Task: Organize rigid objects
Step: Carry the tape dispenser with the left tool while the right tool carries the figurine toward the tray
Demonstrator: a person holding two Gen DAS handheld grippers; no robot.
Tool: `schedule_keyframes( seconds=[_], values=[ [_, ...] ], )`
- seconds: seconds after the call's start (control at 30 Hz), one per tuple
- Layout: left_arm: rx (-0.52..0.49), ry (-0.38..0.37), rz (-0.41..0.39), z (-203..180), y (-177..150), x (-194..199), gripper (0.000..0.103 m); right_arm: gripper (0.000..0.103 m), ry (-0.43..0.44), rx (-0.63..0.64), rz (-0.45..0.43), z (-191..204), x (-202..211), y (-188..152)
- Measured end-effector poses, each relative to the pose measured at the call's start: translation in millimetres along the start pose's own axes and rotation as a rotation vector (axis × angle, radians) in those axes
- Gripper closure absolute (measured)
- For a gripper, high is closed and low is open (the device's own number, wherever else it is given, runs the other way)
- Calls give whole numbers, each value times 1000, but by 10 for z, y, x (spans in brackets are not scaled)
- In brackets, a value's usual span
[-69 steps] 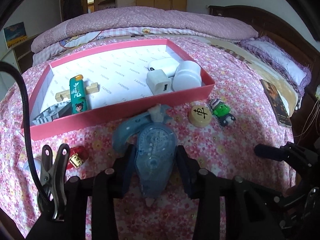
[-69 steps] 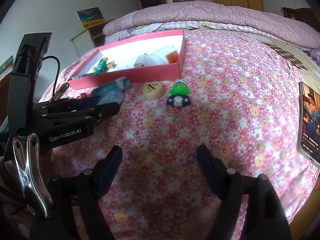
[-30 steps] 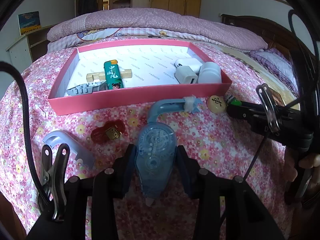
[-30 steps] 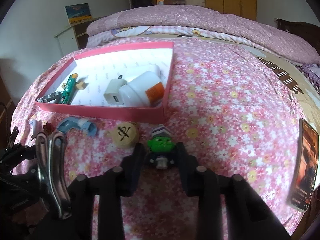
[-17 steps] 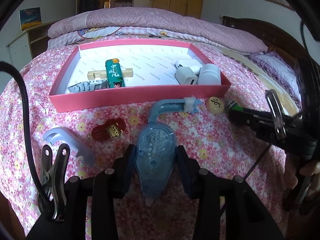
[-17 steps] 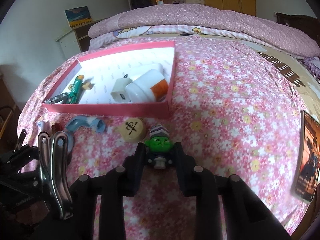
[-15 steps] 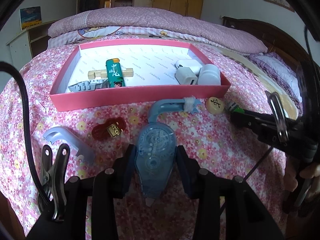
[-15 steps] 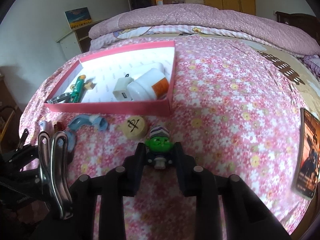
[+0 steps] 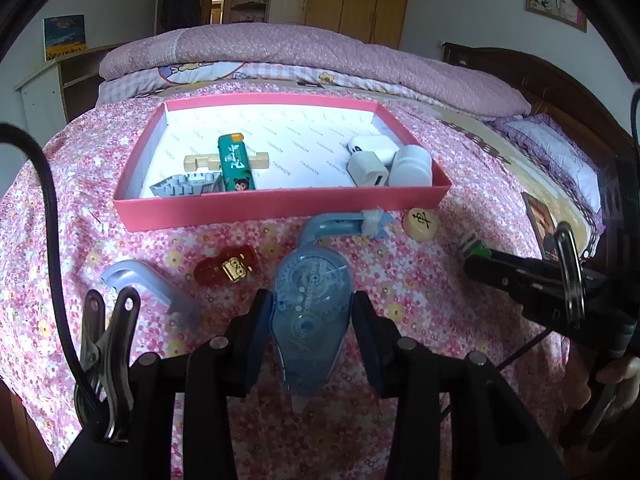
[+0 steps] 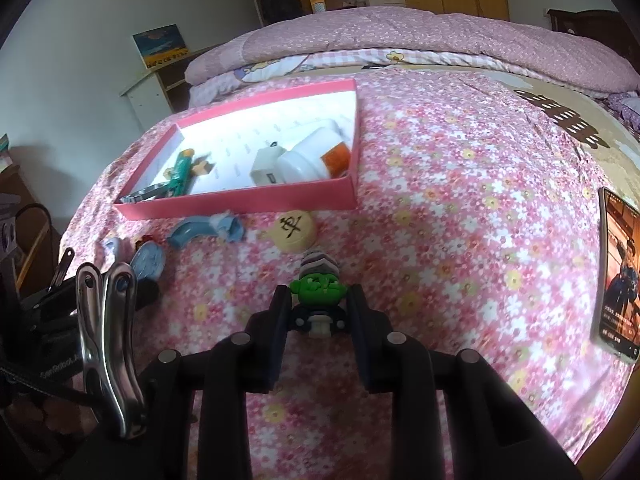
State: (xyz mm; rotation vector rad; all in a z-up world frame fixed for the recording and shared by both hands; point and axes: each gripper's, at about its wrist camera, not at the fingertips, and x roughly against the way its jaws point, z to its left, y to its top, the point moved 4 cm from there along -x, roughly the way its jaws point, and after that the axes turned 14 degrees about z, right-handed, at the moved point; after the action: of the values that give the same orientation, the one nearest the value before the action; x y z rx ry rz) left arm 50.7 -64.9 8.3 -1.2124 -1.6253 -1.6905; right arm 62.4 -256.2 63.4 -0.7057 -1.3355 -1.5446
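My left gripper [image 9: 308, 308] is shut on a blue correction-tape dispenser [image 9: 310, 304], held above the flowered bedspread in front of the pink tray [image 9: 280, 204]. My right gripper [image 10: 318, 312] is shut on a green toy figure [image 10: 318, 290], held above the bedspread; it also shows in the left wrist view [image 9: 476, 248]. The tray [image 10: 240, 202] holds a green lighter [image 9: 236, 162], wooden blocks [image 9: 196, 162], a grey clip [image 9: 186, 186], a white charger [image 9: 368, 170] and a white bottle [image 9: 412, 166].
Loose on the bedspread lie a blue hook-shaped piece [image 9: 336, 226], a round beige chess piece [image 9: 420, 220], a red toy [image 9: 226, 268] and a grey curved piece [image 9: 148, 280]. A phone [image 10: 618, 276] lies at the right. A folded quilt sits behind the tray.
My right gripper closed on the green figure and lifted it off the bedspread. My left gripper kept hold of the tape dispenser and pulled back a little from the tray.
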Motion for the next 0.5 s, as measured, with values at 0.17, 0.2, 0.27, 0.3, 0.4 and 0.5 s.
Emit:
schedule_keyframes(
  seconds=[0.17, 0.2, 0.27, 0.3, 0.4, 0.5],
  values=[
    [8, 2, -6, 19, 4, 41, 60, 73, 14, 9, -6, 65, 50, -30],
    [10, 2, -8, 22, 4, 49, 60, 73, 16, 10, -7, 79, 57, -31],
    [12, 4, -13, 29, 9, 65, 60, 73, 20, 13, -8, 96, 68, -34],
    [13, 6, -16, 30, 13, 72, 60, 73, 24, 16, -8, 116, 75, -36],
    [16, 9, -23, 43, 20, 96, 60, 73, 31, 25, -11, 158, 89, -34],
    [23, 13, -27, 65, 24, 119, 60, 73, 37, 34, -16, 209, 105, -24]
  ],
)
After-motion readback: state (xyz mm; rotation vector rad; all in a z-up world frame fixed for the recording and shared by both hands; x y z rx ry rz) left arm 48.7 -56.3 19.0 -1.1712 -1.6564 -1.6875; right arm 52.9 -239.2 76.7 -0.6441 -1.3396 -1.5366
